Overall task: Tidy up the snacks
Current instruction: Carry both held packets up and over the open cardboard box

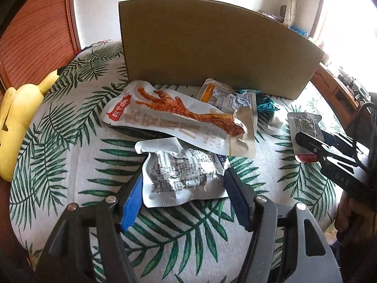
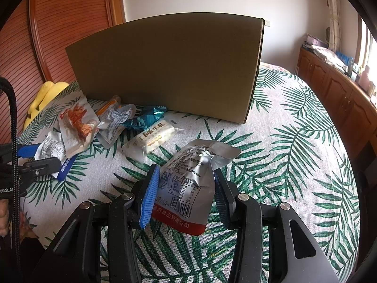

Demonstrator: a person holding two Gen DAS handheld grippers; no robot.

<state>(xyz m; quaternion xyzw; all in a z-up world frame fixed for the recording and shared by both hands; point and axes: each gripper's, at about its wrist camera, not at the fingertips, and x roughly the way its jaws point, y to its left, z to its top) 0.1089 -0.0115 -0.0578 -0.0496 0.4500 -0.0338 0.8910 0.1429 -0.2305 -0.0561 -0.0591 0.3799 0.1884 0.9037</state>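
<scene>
A tall cardboard box (image 1: 212,44) stands on the leaf-print bed cover; it also shows in the right wrist view (image 2: 169,68). In front of it lies a pile of snack packets: a chicken-foot packet (image 1: 179,120), an orange-and-white one (image 1: 221,95) and a teal wrapper (image 1: 266,103). My left gripper (image 1: 183,179) has its jaws around a crumpled silver packet (image 1: 181,174) and grips it. My right gripper (image 2: 186,184) is shut on a silver pouch with a red bottom band (image 2: 188,184), seen from the left wrist view too (image 1: 305,127). A white nougat packet (image 2: 150,139) lies loose.
A yellow plush toy (image 1: 16,120) lies at the left edge of the bed. A wooden headboard (image 2: 59,23) stands behind. A wooden cabinet (image 2: 334,89) with clutter runs along the right wall. The bed cover (image 2: 294,141) spreads to the right of the box.
</scene>
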